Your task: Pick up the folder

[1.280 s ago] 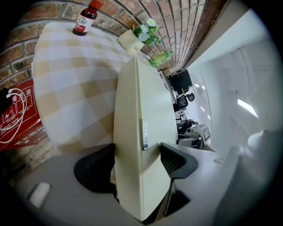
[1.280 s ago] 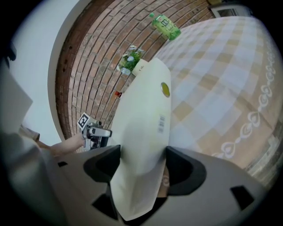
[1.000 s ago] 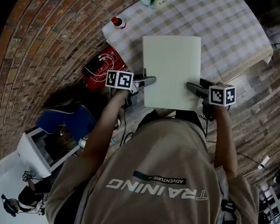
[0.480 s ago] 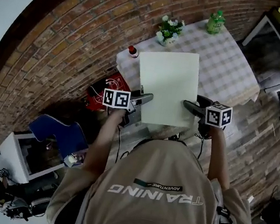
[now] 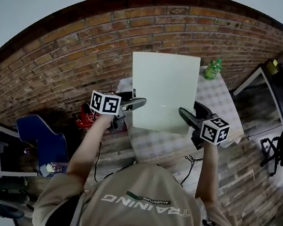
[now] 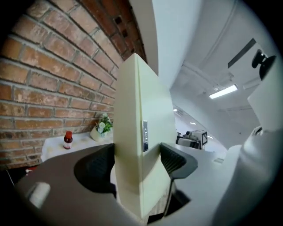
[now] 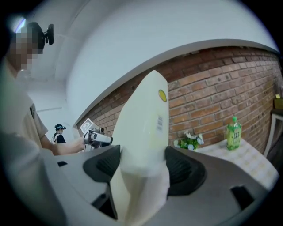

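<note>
The folder (image 5: 163,89) hung at the centre of the frame, seemingly clear of the table (image 5: 220,102), its long axis running up the picture. The left gripper (image 5: 136,103) was clamped on its lower left edge and the right gripper (image 5: 184,113) on its lower right, both equally near.

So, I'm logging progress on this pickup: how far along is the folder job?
Done: left gripper and right gripper are each shut on an opposite edge of the folder. In hand: the folder is held up, apparently clear of the checked table, before the brick wall. Left: nothing obvious beyond a steady hold.
</note>
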### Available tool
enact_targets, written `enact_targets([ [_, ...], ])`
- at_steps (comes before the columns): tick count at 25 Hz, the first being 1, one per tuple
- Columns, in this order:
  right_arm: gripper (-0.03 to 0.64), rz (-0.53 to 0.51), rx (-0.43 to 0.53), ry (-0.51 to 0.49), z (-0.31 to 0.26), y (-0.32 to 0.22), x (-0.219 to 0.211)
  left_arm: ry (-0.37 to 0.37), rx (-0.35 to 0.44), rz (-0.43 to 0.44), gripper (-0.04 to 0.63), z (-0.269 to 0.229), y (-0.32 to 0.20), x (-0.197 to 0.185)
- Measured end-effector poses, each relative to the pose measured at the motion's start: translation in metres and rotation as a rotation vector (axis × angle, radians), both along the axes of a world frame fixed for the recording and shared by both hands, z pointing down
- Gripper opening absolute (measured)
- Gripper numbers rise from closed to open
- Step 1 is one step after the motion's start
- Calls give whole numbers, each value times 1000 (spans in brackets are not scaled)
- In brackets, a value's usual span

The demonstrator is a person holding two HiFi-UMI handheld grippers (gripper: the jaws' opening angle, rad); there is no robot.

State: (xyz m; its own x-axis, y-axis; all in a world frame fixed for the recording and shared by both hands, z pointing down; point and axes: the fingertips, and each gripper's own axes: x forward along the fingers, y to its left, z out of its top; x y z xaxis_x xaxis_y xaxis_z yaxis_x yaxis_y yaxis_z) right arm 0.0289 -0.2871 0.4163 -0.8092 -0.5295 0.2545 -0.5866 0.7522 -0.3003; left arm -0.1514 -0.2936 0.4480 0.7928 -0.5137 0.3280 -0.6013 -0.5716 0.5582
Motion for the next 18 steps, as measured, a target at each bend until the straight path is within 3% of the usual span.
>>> enact_targets([
  [8, 288, -19, 181, -33, -84, -24, -9, -43, 244, -32, 307, -101, -26, -10],
  [18, 288, -19, 352, -20, -154, -23, -9, -55, 418, -47, 308, -174, -25, -8],
])
